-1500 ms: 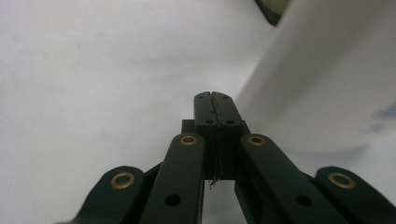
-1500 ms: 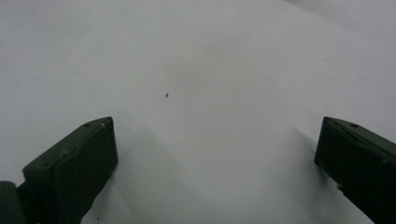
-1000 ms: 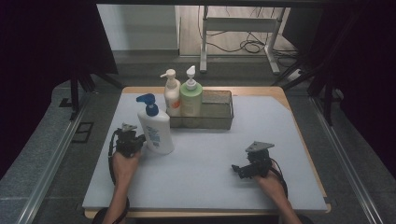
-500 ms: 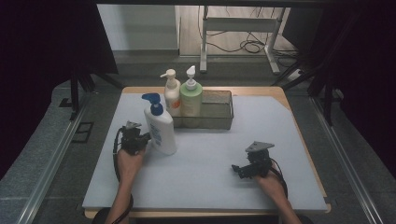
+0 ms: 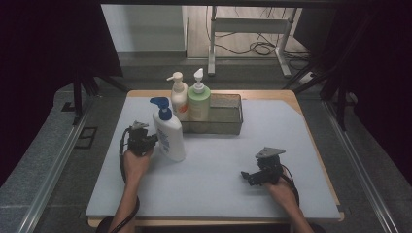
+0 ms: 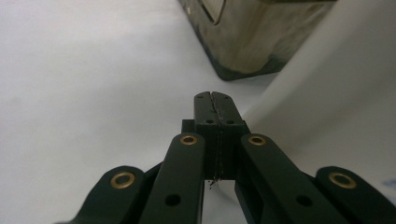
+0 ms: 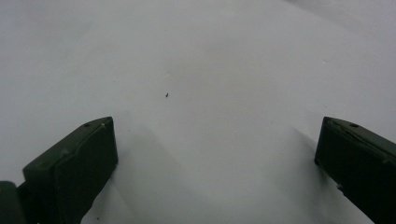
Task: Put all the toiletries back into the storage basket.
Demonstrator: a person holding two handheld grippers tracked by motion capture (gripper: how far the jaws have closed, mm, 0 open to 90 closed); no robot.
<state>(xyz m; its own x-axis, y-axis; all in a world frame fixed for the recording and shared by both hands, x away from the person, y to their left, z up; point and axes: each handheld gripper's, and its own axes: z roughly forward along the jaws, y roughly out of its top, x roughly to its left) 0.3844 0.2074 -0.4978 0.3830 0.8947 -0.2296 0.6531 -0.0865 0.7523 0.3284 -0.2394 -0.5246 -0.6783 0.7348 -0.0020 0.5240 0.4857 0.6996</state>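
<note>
While its jaws are pressed together, the left gripper (image 5: 145,141) sits just beside the white bottle (image 5: 169,133).

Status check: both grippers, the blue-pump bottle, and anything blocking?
Left gripper shut, empty, beside white blue-pump bottle. Right gripper open, empty. Bottle upright before basket. Nothing blocking.

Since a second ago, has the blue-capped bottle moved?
Yes. The blue-capped bottle shifted right, closer to the basket, with the shut left gripper beside it.

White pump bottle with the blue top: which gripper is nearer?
Left. The left gripper sits right beside the white pump bottle, on its left. The right gripper rests far off toward the near right.
</note>
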